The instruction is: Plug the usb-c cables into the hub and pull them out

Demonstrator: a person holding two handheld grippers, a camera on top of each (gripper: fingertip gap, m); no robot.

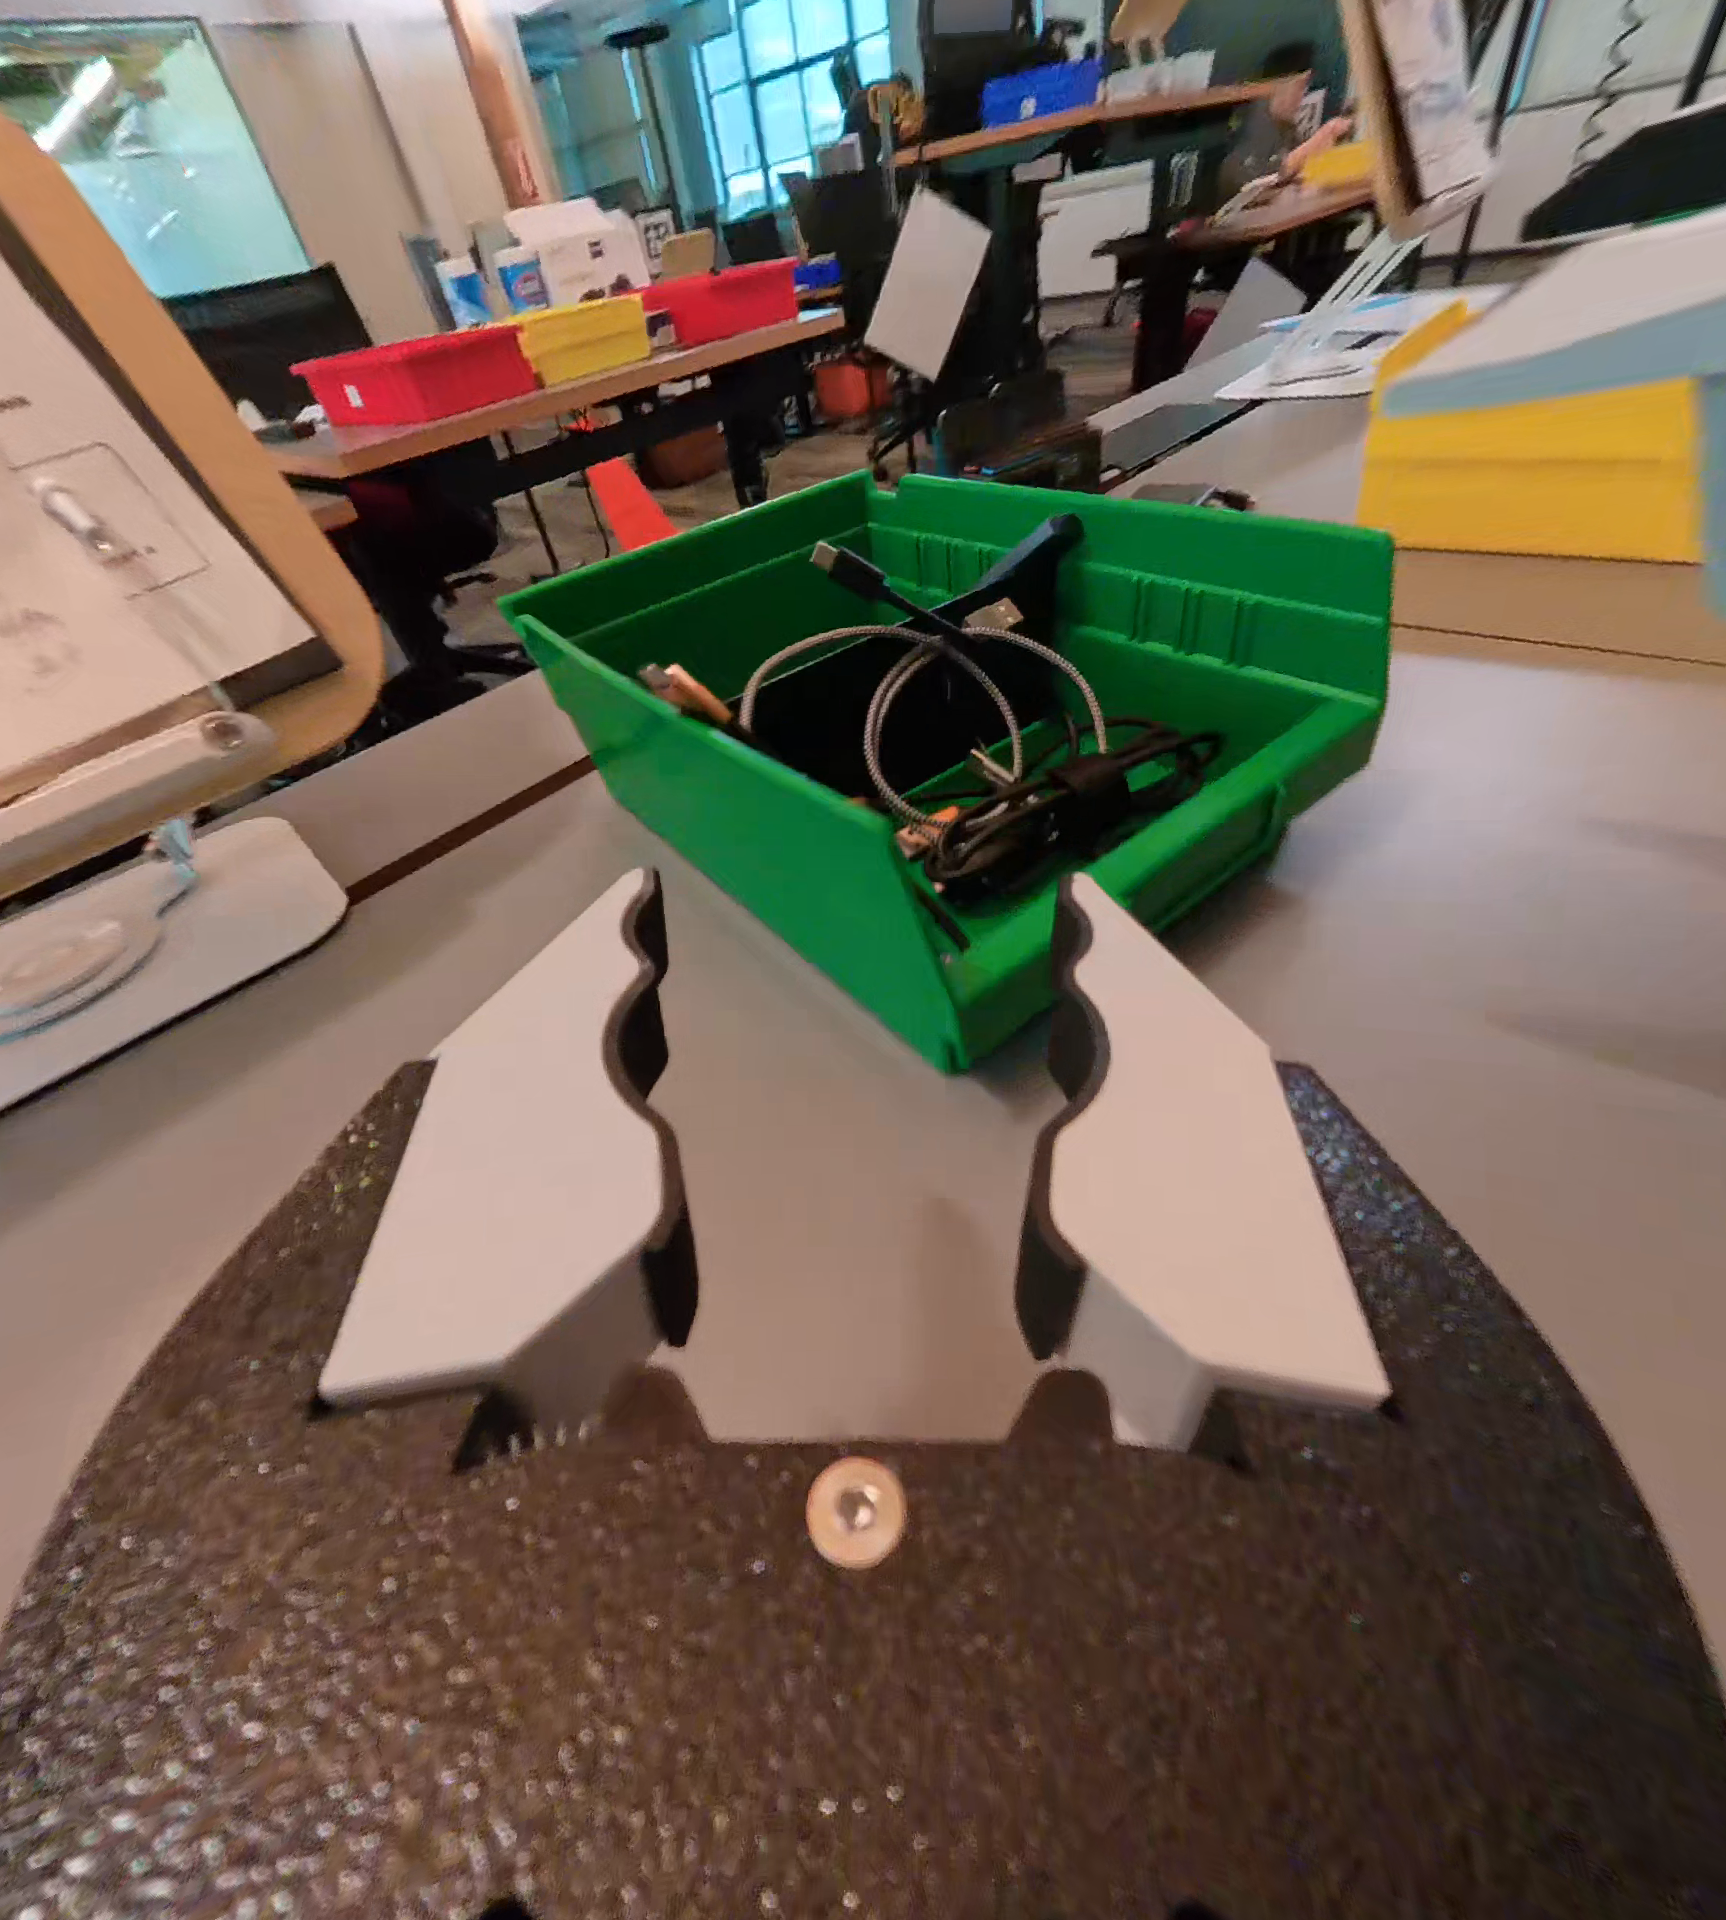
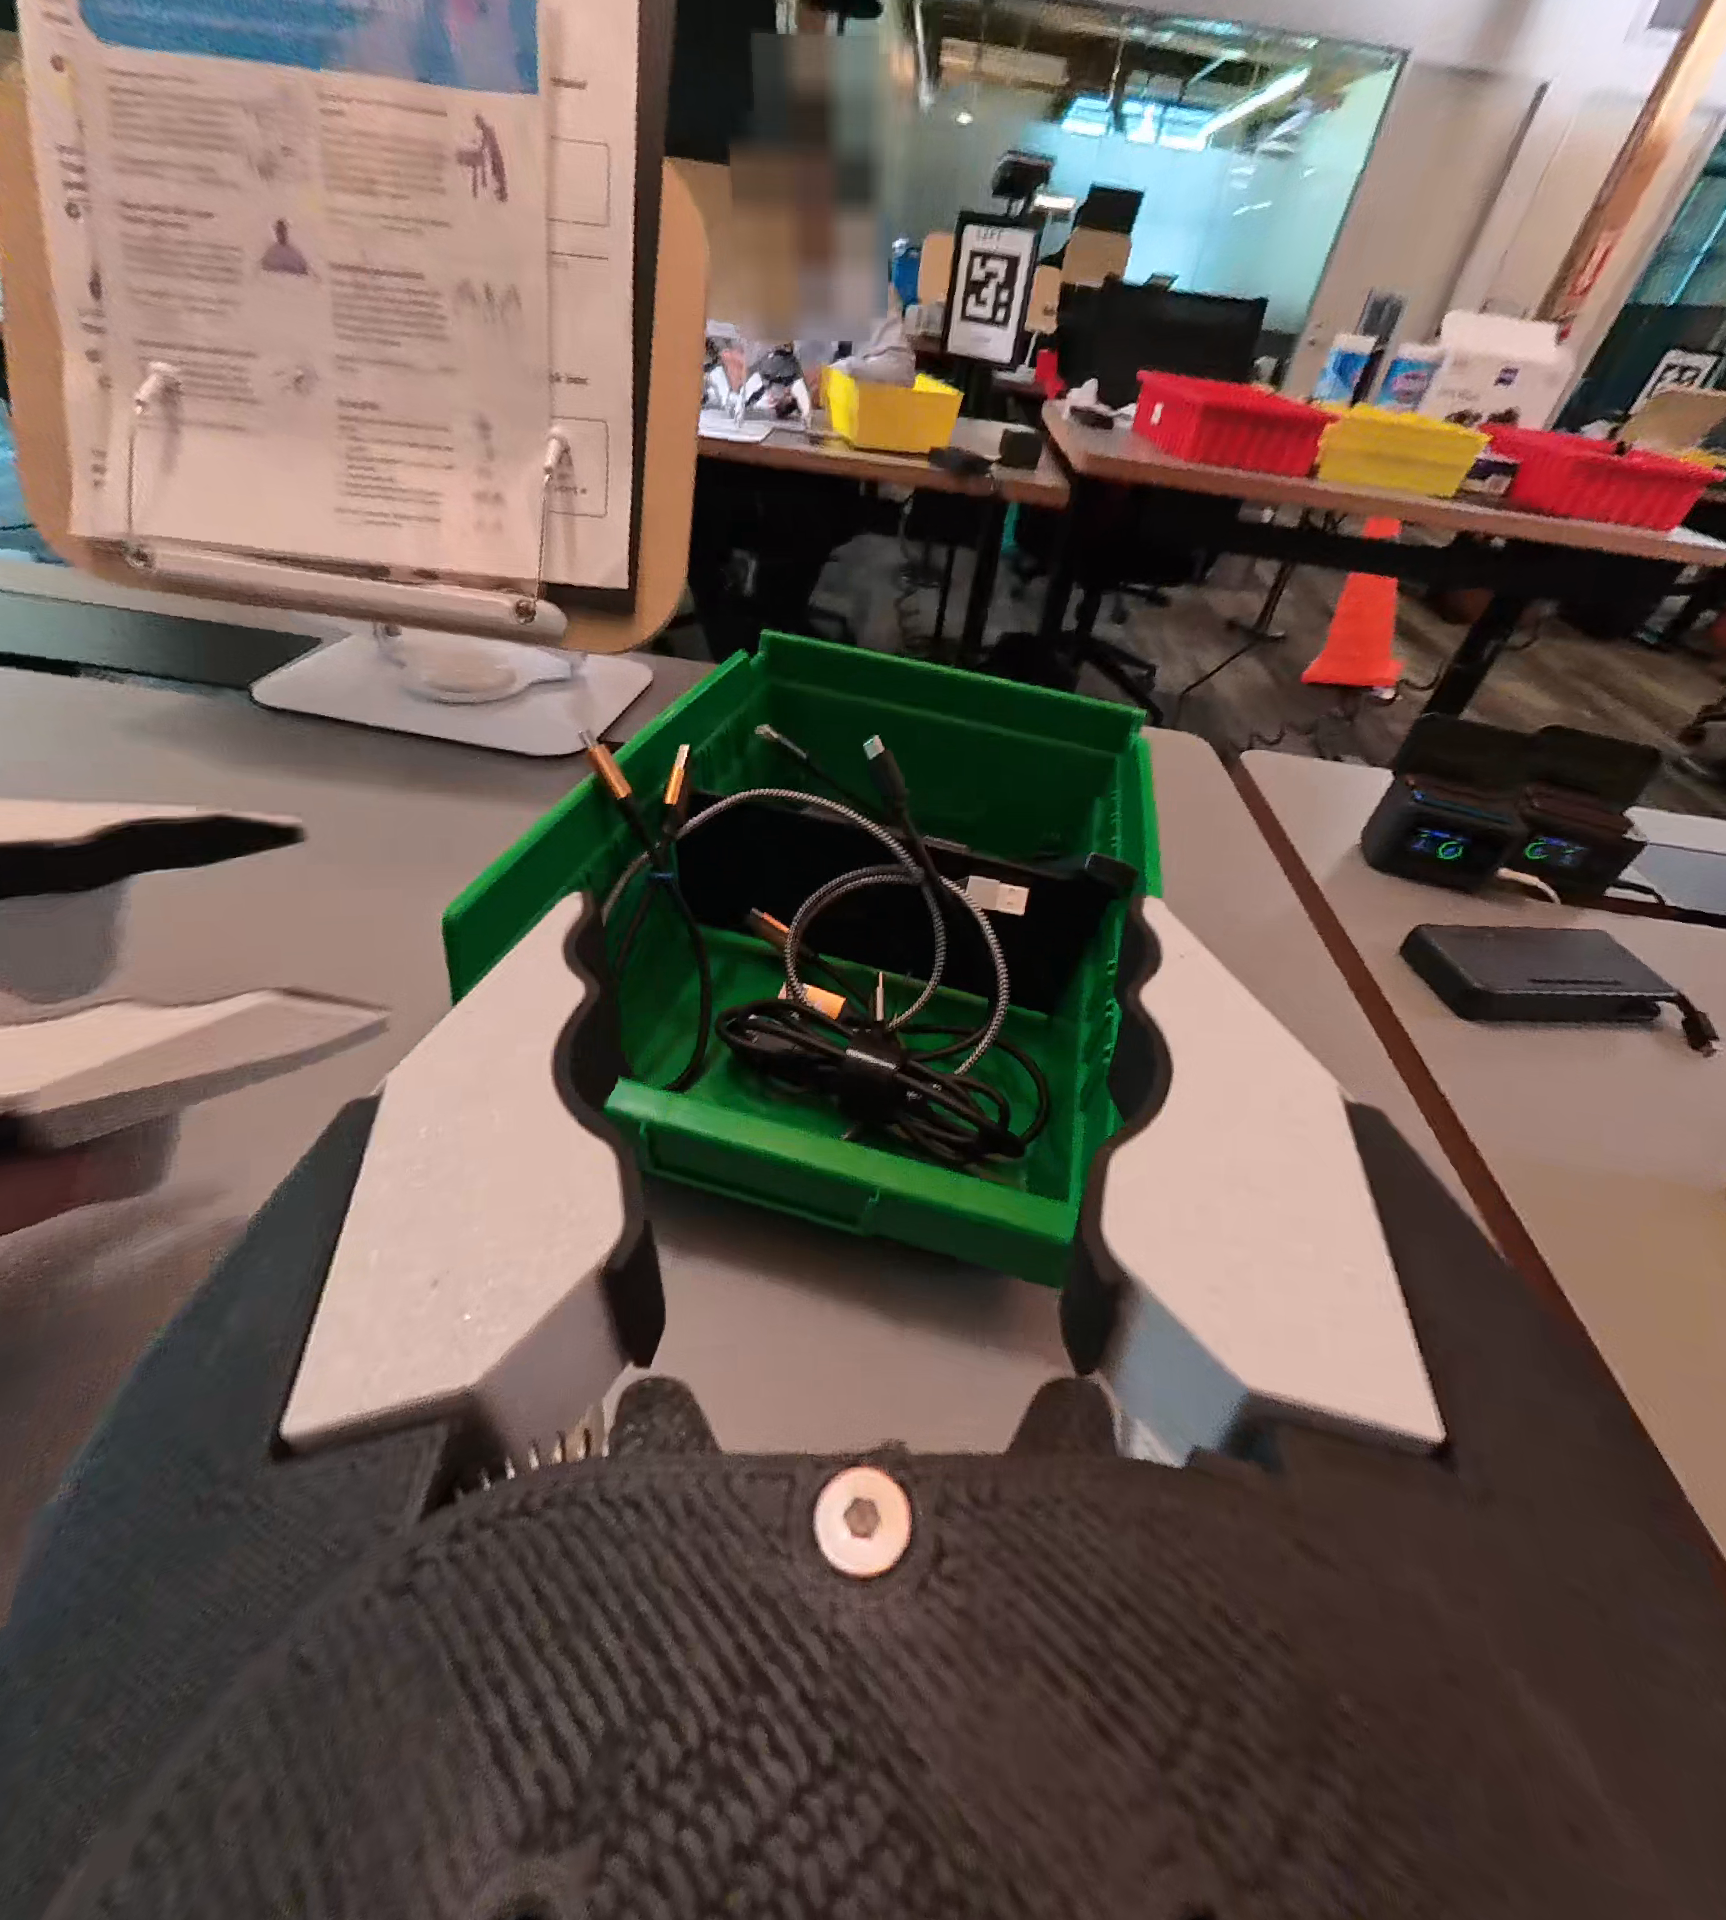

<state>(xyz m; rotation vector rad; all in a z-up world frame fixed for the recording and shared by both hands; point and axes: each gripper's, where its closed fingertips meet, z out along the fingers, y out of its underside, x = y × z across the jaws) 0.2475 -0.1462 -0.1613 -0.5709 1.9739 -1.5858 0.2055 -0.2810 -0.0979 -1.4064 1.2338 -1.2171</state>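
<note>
Both my left hand-held gripper (image 1: 864, 914) and right hand-held gripper (image 2: 864, 935) gape empty, the green bin (image 2: 526, 883) of cables (image 2: 869, 1060) just ahead. Judged step: the opening approach; next, pinch one plug (image 2: 874, 750) squarely.

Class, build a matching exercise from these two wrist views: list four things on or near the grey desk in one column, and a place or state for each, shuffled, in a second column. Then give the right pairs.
Things
1. green bin
2. bundled black cable
3. black flat box
4. right gripper

Places or states
A. lies on the neighbouring desk, off to the right
B. open, holding nothing
C. stands on the grey desk, in front of both grippers
D. lies on the floor of the bin

Pairs: 1-C, 2-D, 3-A, 4-B
</note>
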